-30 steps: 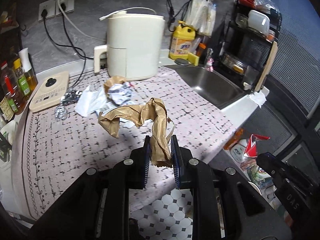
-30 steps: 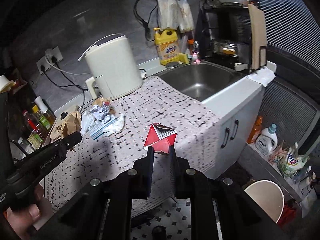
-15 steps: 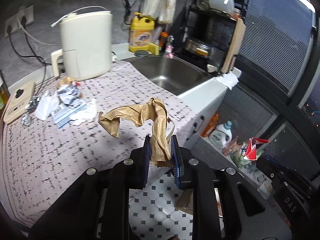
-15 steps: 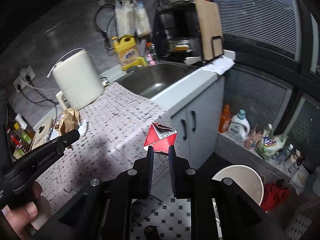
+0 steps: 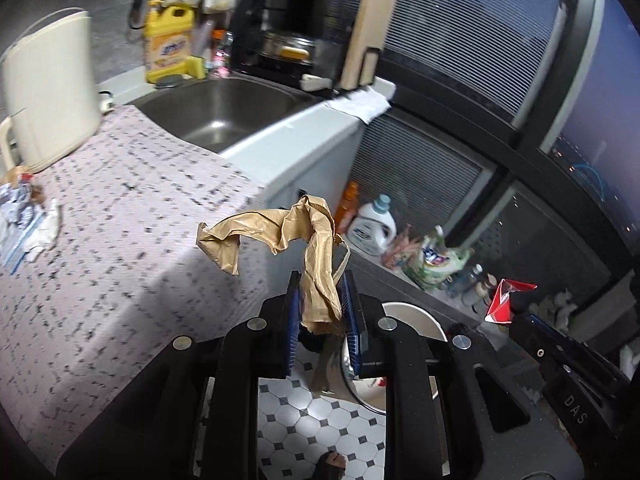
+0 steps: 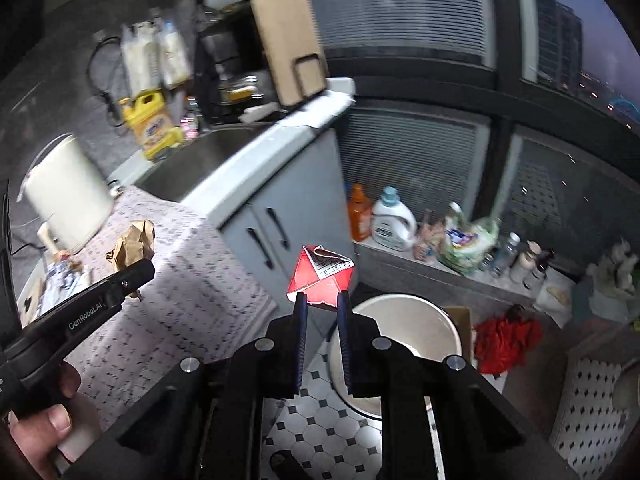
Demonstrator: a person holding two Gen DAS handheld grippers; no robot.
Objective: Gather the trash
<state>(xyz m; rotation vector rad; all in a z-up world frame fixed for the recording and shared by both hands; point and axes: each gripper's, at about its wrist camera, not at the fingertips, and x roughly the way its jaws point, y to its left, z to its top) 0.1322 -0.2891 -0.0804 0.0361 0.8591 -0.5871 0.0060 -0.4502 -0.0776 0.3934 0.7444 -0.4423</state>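
Below on the tiled floor waits the white bin, rim open, just off the counter edge. This is the carry-and-drop step, I'd say. Left gripper is clamped on the crumpled brown paper, held in the air beyond the counter. Right gripper pinches the red carton scrap right above the bin. Next: centre each over the opening and release. More litter lies on the counter.

Yellow detergent jug beside sink
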